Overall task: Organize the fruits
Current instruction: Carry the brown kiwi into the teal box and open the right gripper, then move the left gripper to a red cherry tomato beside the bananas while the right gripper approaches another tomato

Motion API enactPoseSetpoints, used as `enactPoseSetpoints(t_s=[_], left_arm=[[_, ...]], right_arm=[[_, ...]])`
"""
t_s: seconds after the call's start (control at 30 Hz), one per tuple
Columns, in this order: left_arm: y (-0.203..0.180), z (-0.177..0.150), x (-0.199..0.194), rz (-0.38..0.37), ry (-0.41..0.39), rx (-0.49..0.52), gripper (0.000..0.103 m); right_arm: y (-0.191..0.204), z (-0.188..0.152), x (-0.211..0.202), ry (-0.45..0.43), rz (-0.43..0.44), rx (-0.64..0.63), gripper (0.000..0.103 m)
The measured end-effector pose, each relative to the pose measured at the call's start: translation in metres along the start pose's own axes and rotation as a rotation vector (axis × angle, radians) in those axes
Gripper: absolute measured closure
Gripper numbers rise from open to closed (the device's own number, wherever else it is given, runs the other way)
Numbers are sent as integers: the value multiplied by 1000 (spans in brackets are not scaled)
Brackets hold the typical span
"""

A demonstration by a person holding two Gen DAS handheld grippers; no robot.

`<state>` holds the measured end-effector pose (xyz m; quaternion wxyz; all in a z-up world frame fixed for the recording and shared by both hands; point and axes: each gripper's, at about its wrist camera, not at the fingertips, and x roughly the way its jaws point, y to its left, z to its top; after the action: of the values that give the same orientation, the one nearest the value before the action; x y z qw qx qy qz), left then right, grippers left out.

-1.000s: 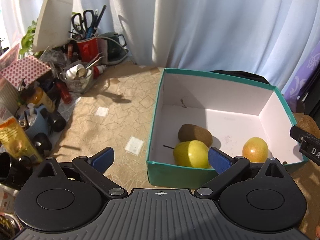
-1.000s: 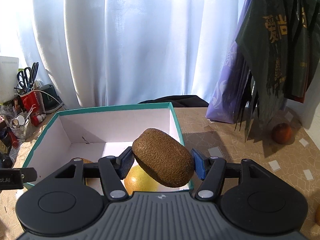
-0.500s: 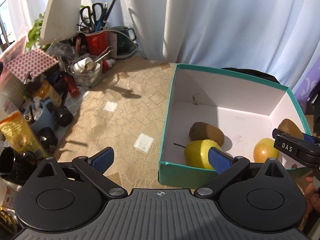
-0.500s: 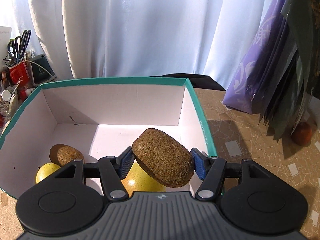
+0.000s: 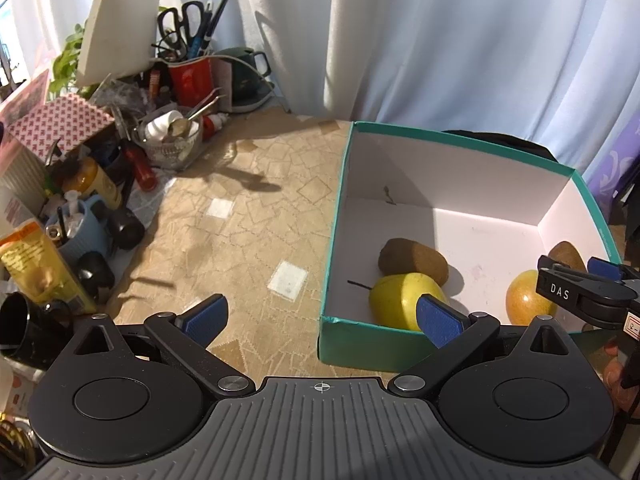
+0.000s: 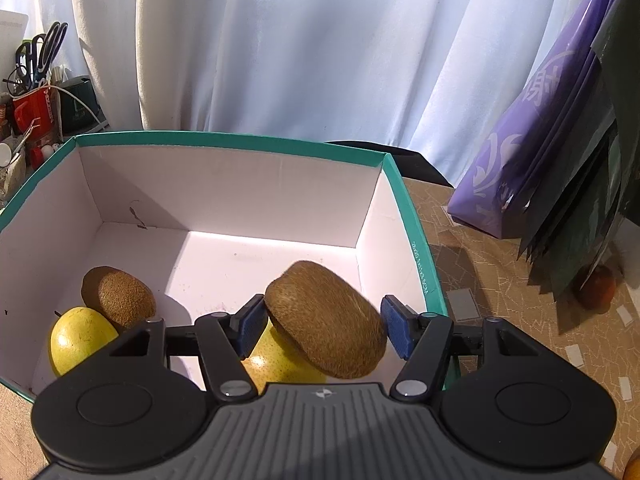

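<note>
Right gripper (image 6: 324, 330) pinches a kiwi (image 6: 326, 320) over the teal box (image 6: 416, 240); left gripper (image 5: 320, 316) spread, empty; lower onto bare floor beside the orange fruit (image 6: 272, 364) before letting go

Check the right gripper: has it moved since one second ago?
Yes. The right gripper, holding the kiwi, moved forward and down over the teal box, whose interior now fills its view.

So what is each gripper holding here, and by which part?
The right gripper holds a kiwi by its two long sides, above the box. The left gripper is open and holds nothing.
</note>
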<state>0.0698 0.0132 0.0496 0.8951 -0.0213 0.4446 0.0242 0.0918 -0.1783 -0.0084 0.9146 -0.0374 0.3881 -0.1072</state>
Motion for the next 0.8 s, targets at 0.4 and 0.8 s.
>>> enactPoseSetpoints(t_s=[0.4, 0.8], left_arm=[[3, -5, -4, -32, -5, 50, 1], [17, -56, 2, -188, 45, 206, 1]], right_arm=[[-13, -5, -43, -73, 16, 63, 27], [-27, -60, -127, -135, -6, 134, 20]])
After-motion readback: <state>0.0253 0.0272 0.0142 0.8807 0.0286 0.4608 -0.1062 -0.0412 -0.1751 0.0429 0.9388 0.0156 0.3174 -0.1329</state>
